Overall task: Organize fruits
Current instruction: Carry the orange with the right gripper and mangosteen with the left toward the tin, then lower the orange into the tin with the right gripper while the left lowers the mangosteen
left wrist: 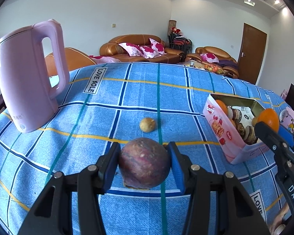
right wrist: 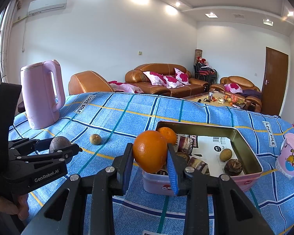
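Orange [right wrist: 150, 150] skin, waxy and firm, clamped between the blue pads of the right gripper [right wrist: 150, 156], held above the near edge of the pink tin [right wrist: 247, 148]. Likely light, round and prone to rolling; best gripped across the widest part, as now. Purple-brown fruit [left wrist: 144, 162], dull and leathery, sitting between the jaws of the left gripper [left wrist: 145, 162]: pads close against both flanks, apparently closed on it, resting on or just over the blue checked cloth of the worktop [left wrist: 186, 90]. Probably stiff-shelled, tolerant of a moderate squeeze. Small tan fruit [left wrist: 147, 124] lying loose just beyond, apart from both tools; likely to skid if nudged. Already in the tin: another orange, a yellowish fruit, dark wrinkled ones. Pink kettle [left wrist: 27, 78] at far left, pink cup [right wrist: 290, 154] right of the tin.
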Available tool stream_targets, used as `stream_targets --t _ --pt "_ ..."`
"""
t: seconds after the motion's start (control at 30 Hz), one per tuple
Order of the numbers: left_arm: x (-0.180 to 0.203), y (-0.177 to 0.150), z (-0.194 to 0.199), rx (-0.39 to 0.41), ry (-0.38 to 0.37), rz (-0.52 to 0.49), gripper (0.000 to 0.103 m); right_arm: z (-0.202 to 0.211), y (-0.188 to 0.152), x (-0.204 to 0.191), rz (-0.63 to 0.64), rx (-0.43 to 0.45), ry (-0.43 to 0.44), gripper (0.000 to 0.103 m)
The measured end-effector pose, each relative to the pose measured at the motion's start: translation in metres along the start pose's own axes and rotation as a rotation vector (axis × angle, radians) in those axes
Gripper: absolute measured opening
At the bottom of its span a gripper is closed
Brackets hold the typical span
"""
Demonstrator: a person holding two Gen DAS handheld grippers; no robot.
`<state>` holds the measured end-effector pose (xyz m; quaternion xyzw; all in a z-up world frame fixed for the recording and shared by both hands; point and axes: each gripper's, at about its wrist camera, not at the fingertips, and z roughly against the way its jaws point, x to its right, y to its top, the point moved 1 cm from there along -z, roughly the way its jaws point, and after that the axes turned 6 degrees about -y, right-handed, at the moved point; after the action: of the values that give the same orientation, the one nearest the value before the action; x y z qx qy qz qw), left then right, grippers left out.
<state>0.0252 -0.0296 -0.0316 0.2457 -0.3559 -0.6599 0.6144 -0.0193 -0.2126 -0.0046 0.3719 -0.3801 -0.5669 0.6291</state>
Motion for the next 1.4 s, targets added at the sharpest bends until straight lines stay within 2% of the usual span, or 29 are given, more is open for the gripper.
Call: stream_targets --t 0.4,0.67,1.13,1.4 --pt "0.010 0.000 -0.004 -0.017 -0.003 -0.017 0.052 -0.001 0.003 0.003 -0.008 -0.001 -0.003 0.034" --pt "0.032 -0.001 -0.002 -0.007 -0.039 -0.053 0.052 -0.002 0.001 0.014 -0.011 -0.001 -0.028 0.034" --pt "0.078 0.008 0.007 0.033 -0.111 -0.115 0.052 0.001 -0.003 0.062 -0.052 -0.001 -0.112 0.034" --pt "0.111 0.018 0.003 0.044 -0.174 -0.159 0.052 0.002 -0.004 0.105 -0.129 -0.004 -0.192 0.034"
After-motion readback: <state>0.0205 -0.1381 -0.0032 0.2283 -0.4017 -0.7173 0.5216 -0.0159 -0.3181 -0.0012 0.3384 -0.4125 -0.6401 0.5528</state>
